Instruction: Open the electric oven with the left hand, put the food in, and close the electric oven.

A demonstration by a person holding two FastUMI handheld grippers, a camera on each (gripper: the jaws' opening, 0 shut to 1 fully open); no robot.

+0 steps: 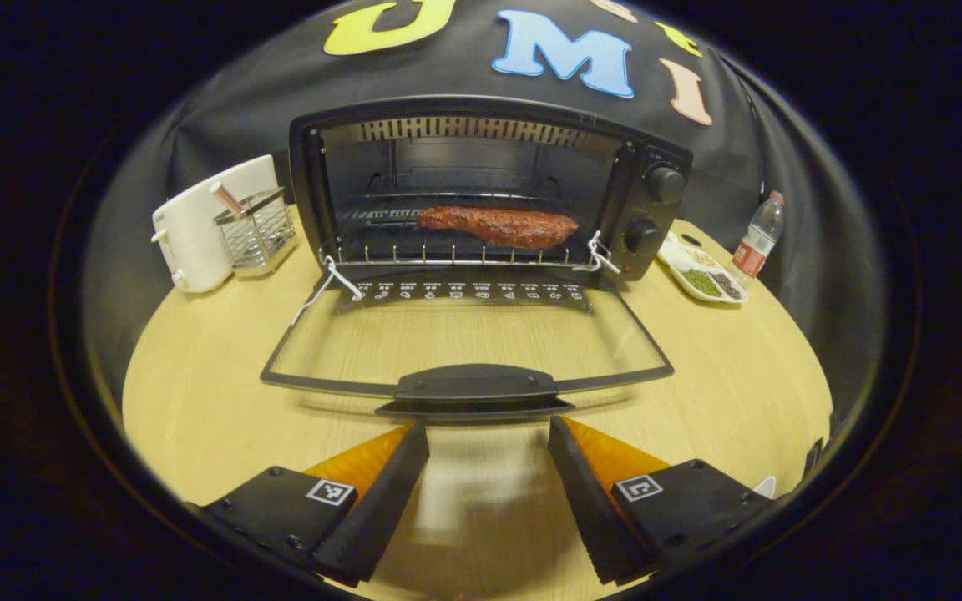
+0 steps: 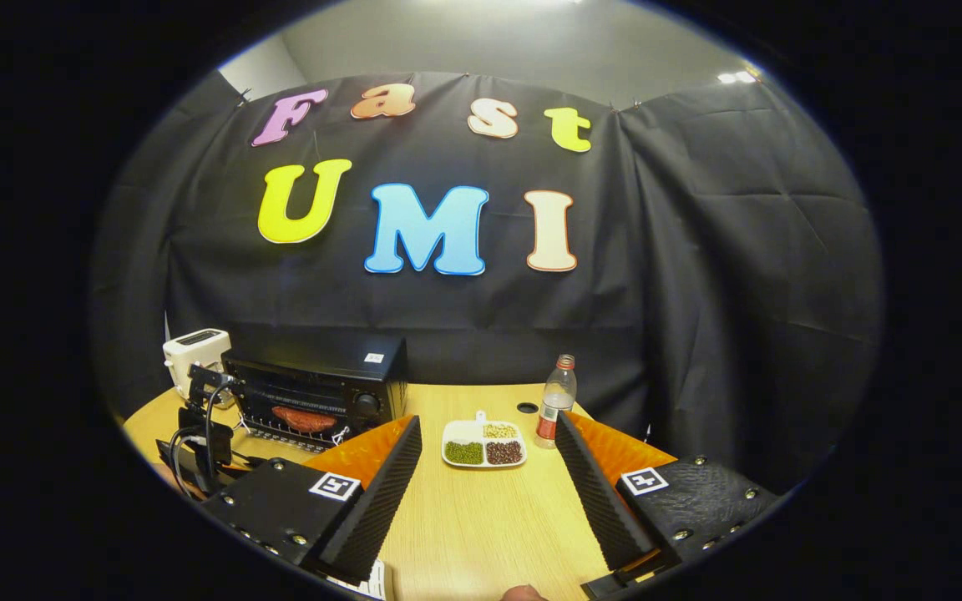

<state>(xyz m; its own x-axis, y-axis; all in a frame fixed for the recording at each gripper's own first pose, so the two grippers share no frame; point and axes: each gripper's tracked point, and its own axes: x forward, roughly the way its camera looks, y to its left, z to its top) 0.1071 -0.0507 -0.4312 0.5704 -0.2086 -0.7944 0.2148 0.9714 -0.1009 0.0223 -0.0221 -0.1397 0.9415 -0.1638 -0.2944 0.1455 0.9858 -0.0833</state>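
- Nearest to me in the left gripper view, the left gripper (image 1: pixel 488 434) is hovering low over the counter (image 1: pixel 197 367), its jaws spread wide and gripping nothing.
- Straight ahead of it I am seeing the door handle (image 1: pixel 474 388) just beyond the fingertips, close but not touching as far as I can tell.
- I am reading the handle's long axis as running crosswise to the fingers, so the coming move, in my judgement, is a push forward and a lift under that bar to swing the oven door (image 1: pixel 464 338) up.
- I am seeing the door lying folded down flat toward me, and the electric oven (image 1: pixel 489 188) standing open behind it.
- I am finding the food (image 1: pixel 498 225), a reddish slab of meat, already lying on the wire rack (image 1: pixel 381 215) inside, lengthwise across the cavity; so I am judging that only the closing is left.
- In the right gripper view, the right gripper (image 2: pixel 489 467) is hanging farther back and to the side, released and empty, facing a divided dish (image 2: pixel 483 442) and a bottle (image 2: pixel 556 401).
- I am taking the left gripper as much the nearer to the handle.
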